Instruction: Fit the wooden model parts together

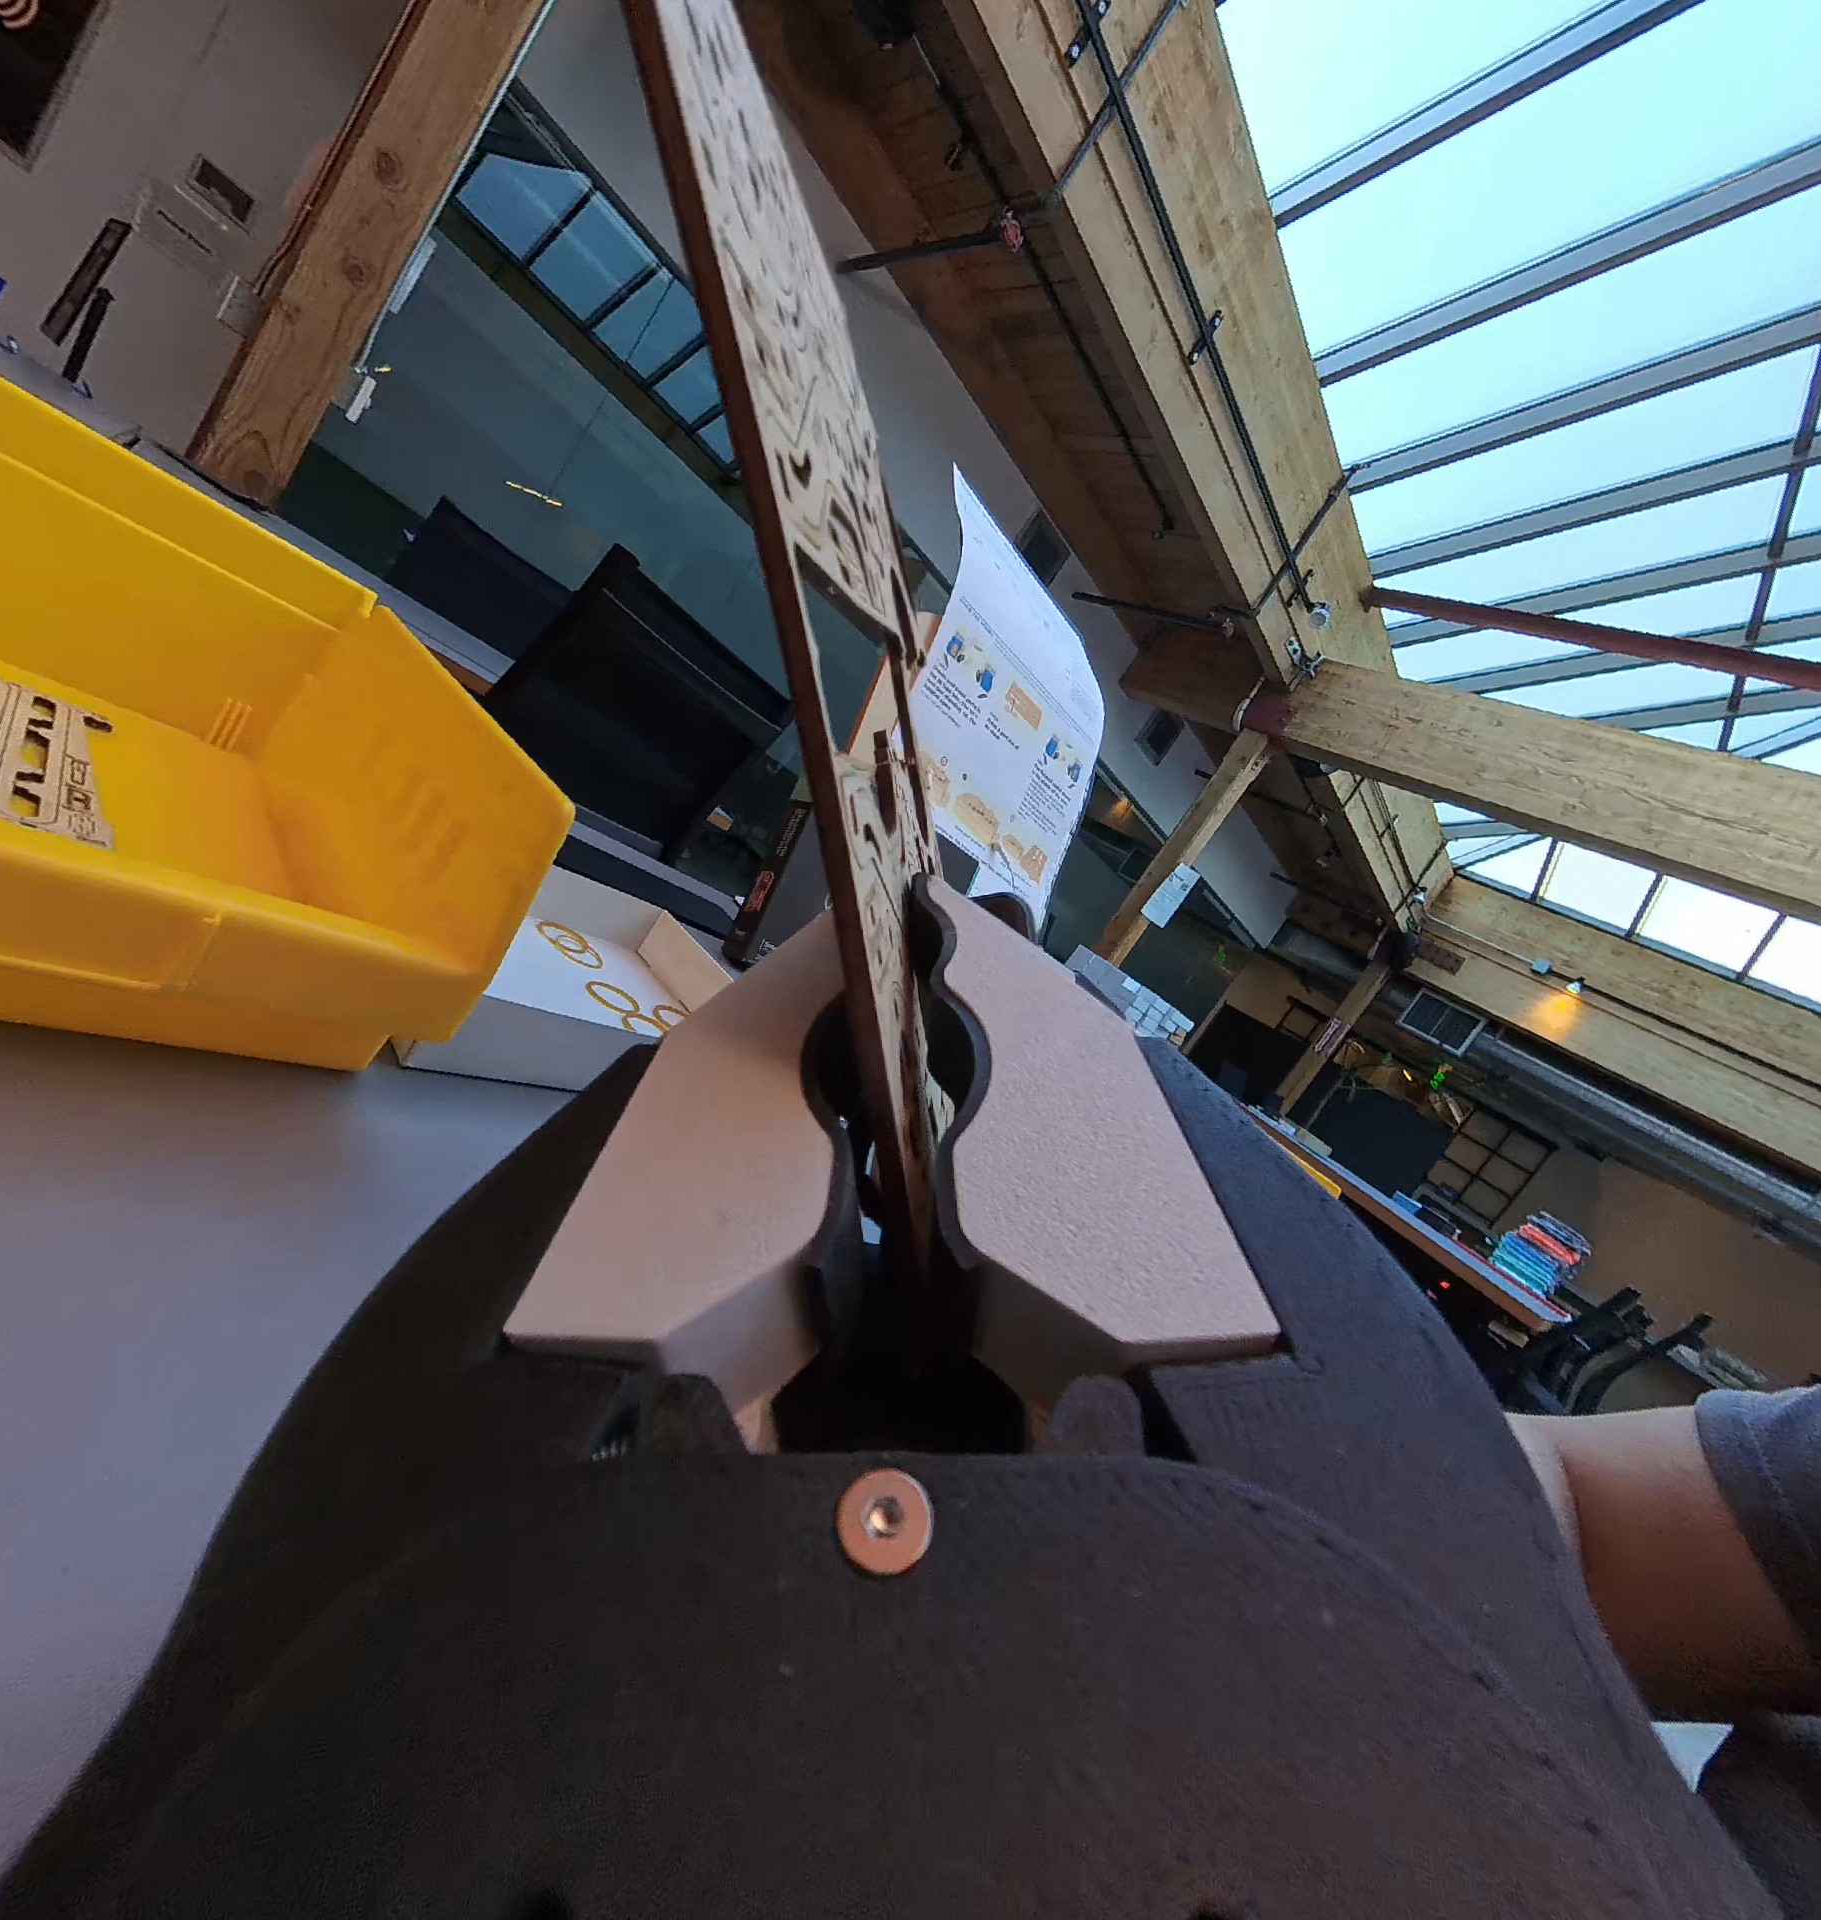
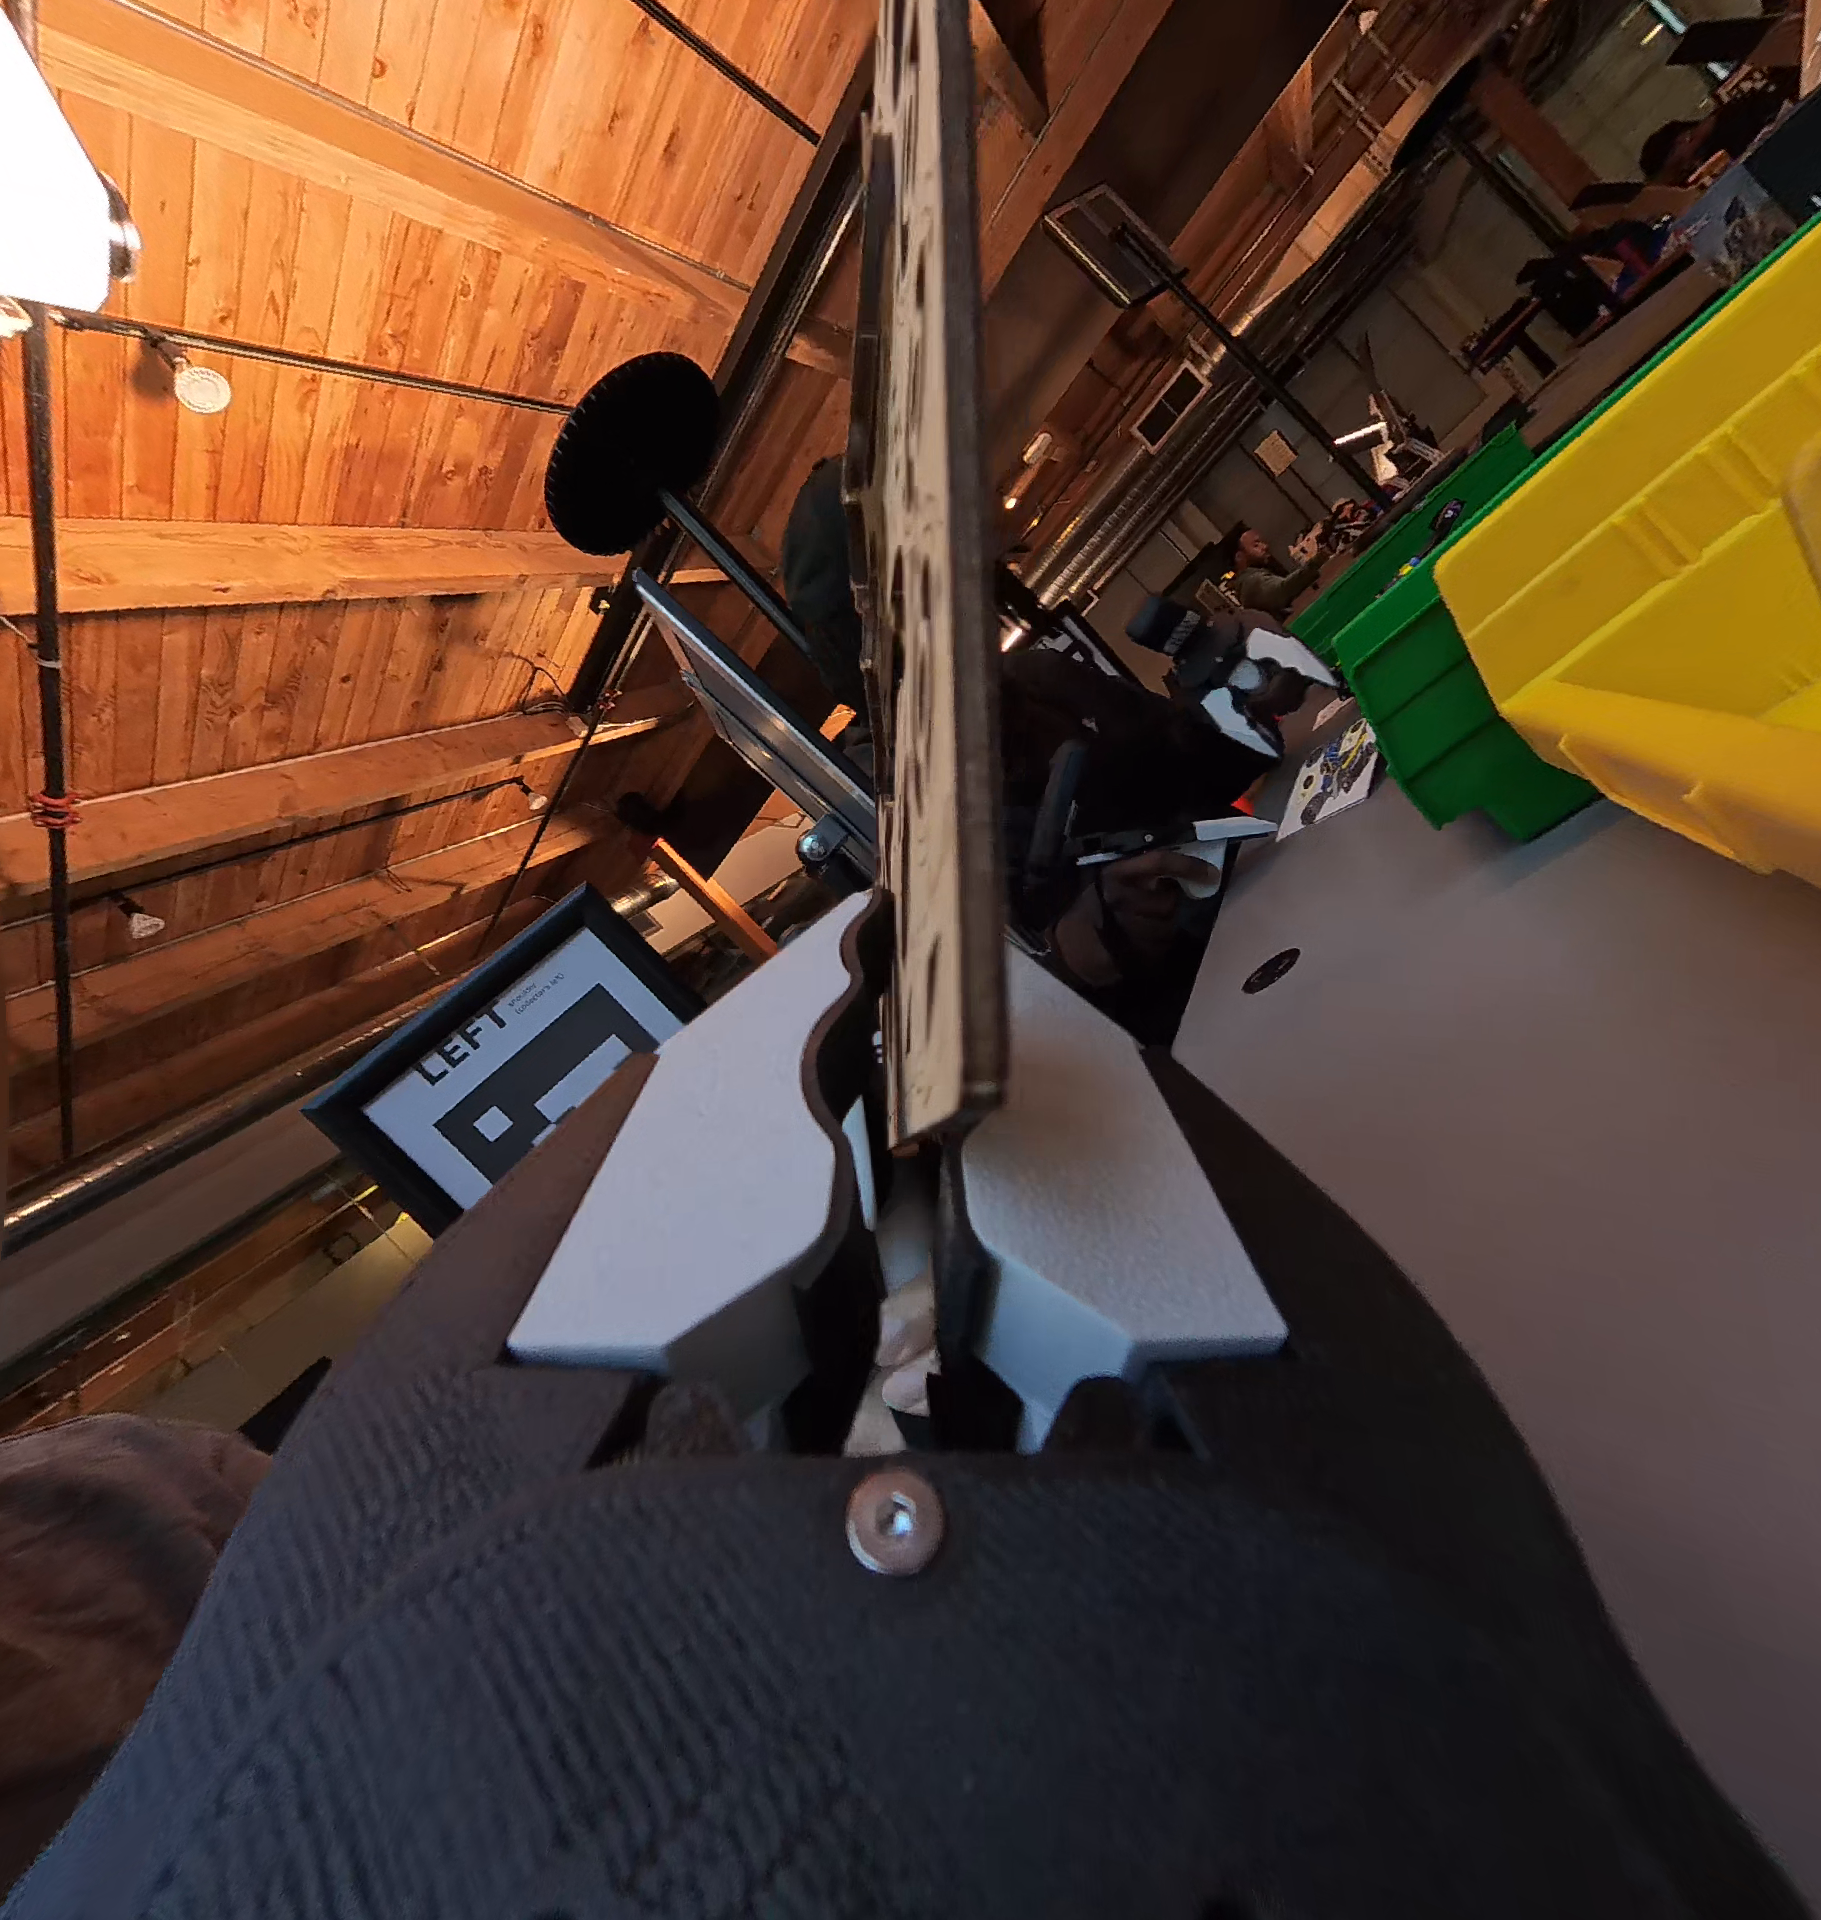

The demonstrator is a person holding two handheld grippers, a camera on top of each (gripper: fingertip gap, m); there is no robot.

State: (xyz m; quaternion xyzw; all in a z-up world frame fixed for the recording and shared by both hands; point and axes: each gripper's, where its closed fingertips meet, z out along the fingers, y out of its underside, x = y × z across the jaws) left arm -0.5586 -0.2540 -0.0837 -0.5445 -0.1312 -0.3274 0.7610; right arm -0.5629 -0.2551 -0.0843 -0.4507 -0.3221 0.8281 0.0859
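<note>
Two grippers, each clamped on a thin wooden sheet held edge-on to its camera. I can't tell whether it's one sheet shared by both or two separate ones.

Left wrist view, left to right: one yellow bin [image 1: 262, 790] sits toward the far left edge of the grey table [image 1: 210, 1299], with one flat cut wooden part [image 1: 28, 748] lying in its compartment. Just beside the bin's near right corner is one white box [image 1: 584, 977]. The left gripper [image 1: 911, 1081] is closed on a wooden sheet [image 1: 781, 343]. The sheet's long axis runs straight out along the fingers and up, tilted slightly left, clear of the table. One printed instruction sheet [image 1: 1020, 686] hangs behind it. A forearm [image 1: 1654, 1558] shows at the right edge.

Right wrist view, left to right: one framed marker card [image 2: 511, 1081] sits left of the fingers. The right gripper [image 2: 921, 1060] is shut on a wooden sheet [image 2: 932, 582], gripped at its lower edge, long axis near vertical in frame, running away from the claw. One green bin [image 2: 1446, 665] and one yellow bin [image 2: 1664, 582] stand touching along the table's far right edge.

Judgement: both sheets are already in hand, so the coming move turns on which slot lines up. No loose part is near either claw; the nearest is in the bin, left-gripper side.
</note>
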